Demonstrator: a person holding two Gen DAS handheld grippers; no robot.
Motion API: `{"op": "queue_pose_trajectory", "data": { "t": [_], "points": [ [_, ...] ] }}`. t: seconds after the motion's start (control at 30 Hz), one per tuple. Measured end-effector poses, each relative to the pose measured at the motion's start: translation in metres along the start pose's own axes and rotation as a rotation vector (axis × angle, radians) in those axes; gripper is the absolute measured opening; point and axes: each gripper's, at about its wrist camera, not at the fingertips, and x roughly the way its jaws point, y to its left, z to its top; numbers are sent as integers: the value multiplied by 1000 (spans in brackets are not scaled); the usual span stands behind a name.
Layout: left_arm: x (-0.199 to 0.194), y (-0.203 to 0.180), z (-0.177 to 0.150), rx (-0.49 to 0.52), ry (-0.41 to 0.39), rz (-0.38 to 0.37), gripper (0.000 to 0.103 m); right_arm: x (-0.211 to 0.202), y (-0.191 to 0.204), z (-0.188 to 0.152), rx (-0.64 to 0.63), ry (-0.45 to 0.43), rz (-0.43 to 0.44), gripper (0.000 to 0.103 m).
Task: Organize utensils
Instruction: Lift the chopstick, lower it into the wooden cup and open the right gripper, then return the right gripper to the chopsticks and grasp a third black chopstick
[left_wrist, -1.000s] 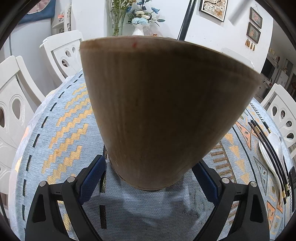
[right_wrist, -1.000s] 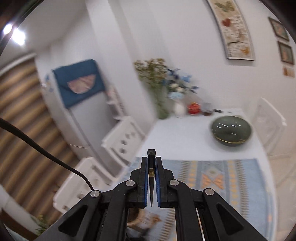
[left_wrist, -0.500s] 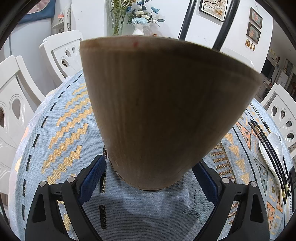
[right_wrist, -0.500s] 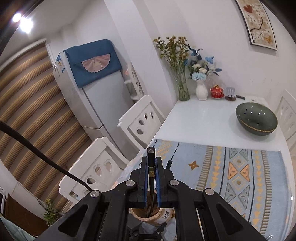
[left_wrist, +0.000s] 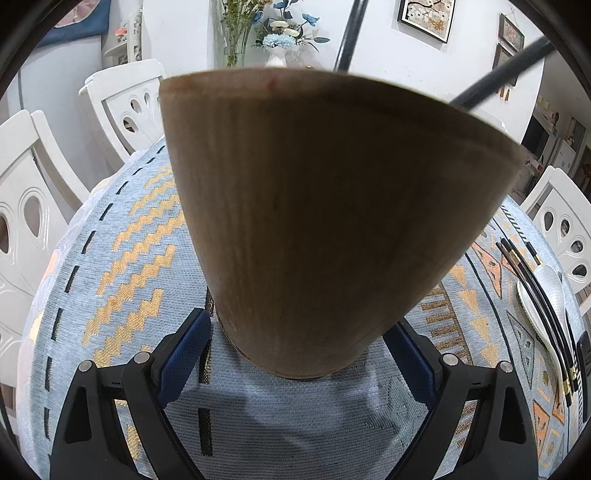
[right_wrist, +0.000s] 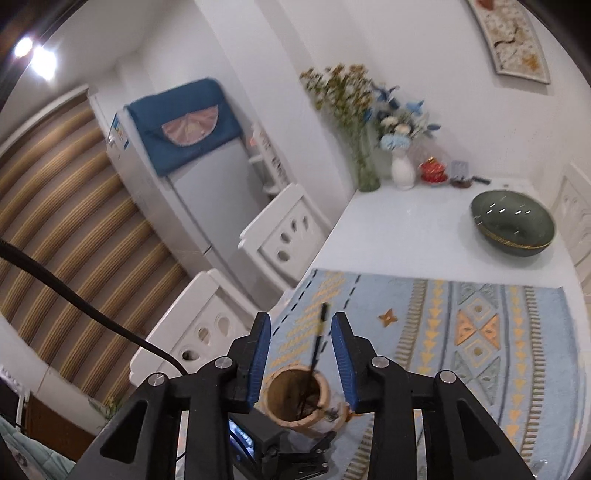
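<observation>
Near edge of the counter (right_wrist: 424, 236), on the blue patterned cloth (left_wrist: 122, 266): left tool (left_wrist: 299, 347) clamps the base of the wooden utensil holder (left_wrist: 325, 206), blue pads tight on both sides, holder upright. Right tool (right_wrist: 300, 354) sits above the holder's mouth, jaws just opened; black chopstick (right_wrist: 317, 347) stands between the pads untouched, lower end inside the holder, and two black sticks rise from its rim. More chopsticks (left_wrist: 535, 291) and a white spoon (left_wrist: 546, 299) lie on the cloth, far right.
</observation>
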Motion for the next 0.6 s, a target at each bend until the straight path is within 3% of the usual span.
{"op": "queue_pose_trajectory", "data": {
  "t": [0.2,0.3,0.6],
  "points": [
    [0,0,0,0,0,0,95,-48,-28,1,49,-84,-75,49],
    [0,0,0,0,0,0,95,-69,-45,-3,71,-103,-138,49],
    [0,0,0,0,1,0,95,-85,-95,-38,189,-38,-278,50]
  ]
}}
